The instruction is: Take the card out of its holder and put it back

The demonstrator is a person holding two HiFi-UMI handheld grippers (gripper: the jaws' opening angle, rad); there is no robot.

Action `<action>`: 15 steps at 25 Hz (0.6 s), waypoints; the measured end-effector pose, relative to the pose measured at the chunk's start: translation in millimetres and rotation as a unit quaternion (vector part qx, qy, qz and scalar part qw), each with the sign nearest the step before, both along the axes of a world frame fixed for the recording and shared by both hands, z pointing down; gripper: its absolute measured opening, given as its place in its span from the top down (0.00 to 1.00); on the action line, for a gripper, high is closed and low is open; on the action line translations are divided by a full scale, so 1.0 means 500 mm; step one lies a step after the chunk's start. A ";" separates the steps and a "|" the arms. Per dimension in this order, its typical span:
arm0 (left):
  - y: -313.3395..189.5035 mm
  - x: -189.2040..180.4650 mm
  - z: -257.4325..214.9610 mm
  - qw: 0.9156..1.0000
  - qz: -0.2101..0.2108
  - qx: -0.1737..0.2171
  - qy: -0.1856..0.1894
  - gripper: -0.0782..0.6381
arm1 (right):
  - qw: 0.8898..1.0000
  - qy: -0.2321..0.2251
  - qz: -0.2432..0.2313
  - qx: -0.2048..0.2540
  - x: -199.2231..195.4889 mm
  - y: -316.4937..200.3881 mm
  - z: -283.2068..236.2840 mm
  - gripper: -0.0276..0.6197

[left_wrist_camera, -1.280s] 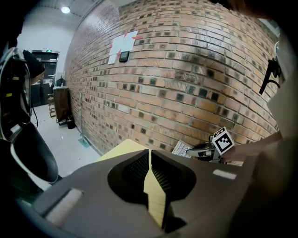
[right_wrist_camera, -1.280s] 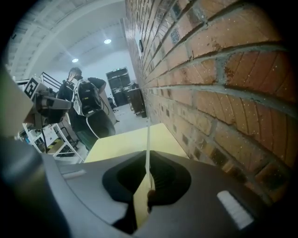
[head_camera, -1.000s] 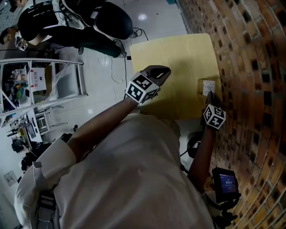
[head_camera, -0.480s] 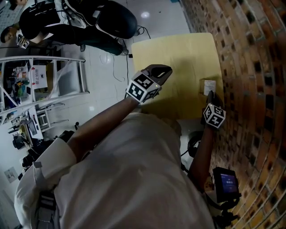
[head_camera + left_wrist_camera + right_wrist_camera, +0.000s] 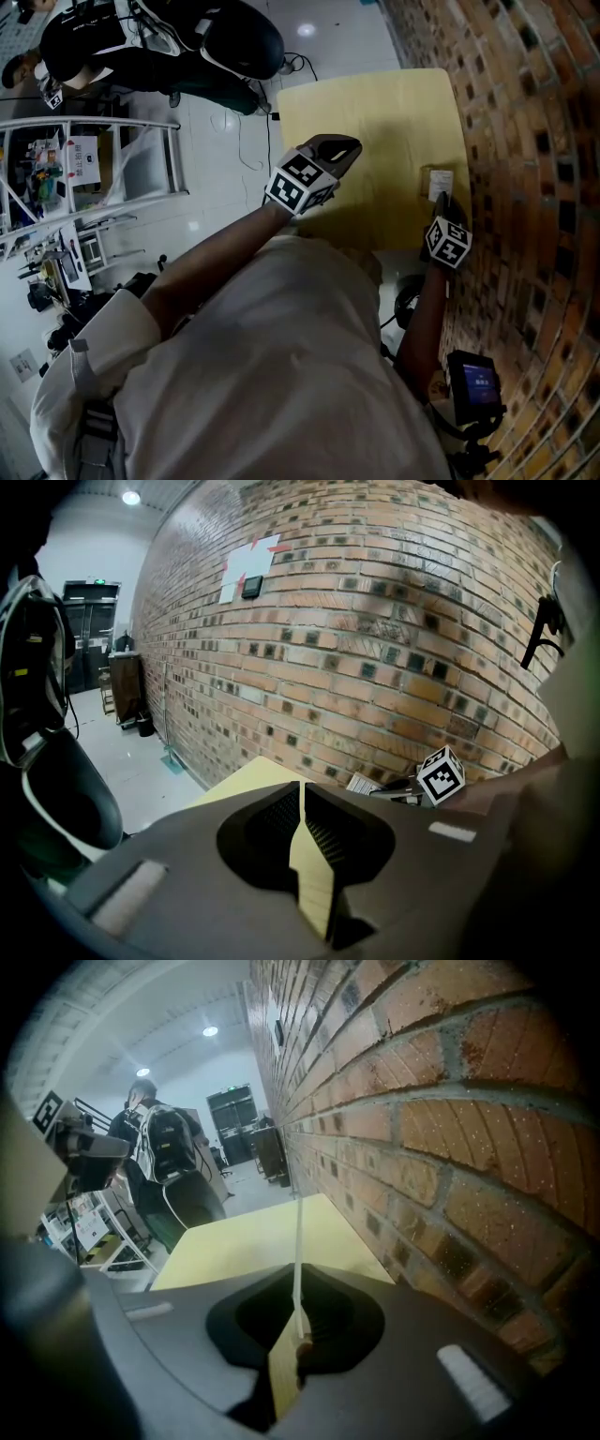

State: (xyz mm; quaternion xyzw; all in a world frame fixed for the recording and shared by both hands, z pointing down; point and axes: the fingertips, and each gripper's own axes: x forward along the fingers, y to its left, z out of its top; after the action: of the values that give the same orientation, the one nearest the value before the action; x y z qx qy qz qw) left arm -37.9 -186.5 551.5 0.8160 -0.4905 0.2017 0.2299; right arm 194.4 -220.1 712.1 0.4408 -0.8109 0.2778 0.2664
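Note:
A white card point(image 5: 439, 184) stands on edge above the yellow table point(image 5: 375, 122), close to the brick wall. My right gripper point(image 5: 439, 201) is shut on its near end. In the right gripper view the card point(image 5: 298, 1241) rises edge-on as a thin white line from the closed jaws of the right gripper point(image 5: 299, 1333). I cannot make out the holder apart from the card. My left gripper point(image 5: 343, 148) hovers over the table's near left part, shut and with nothing in it. The left gripper view shows its jaws point(image 5: 302, 794) touching, with the card point(image 5: 362, 782) far ahead.
A brick wall point(image 5: 534, 141) runs along the table's right side. A person with a black backpack point(image 5: 187, 47) stands beyond the table's far left corner. A white rack point(image 5: 94, 178) is at the left. A small screen device point(image 5: 473, 384) sits low at the right.

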 end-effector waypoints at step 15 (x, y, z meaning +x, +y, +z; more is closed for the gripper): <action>0.000 -0.004 -0.006 1.000 -0.006 0.001 -0.002 0.86 | 0.999 0.019 -0.026 -0.002 -0.016 -0.005 0.032 0.94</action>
State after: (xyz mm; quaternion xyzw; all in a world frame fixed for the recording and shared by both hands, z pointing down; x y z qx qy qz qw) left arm -39.7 -186.6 548.6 0.8127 -0.4965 0.2014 0.2289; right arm 186.3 -222.4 727.9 0.4244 -0.8163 0.2640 0.2897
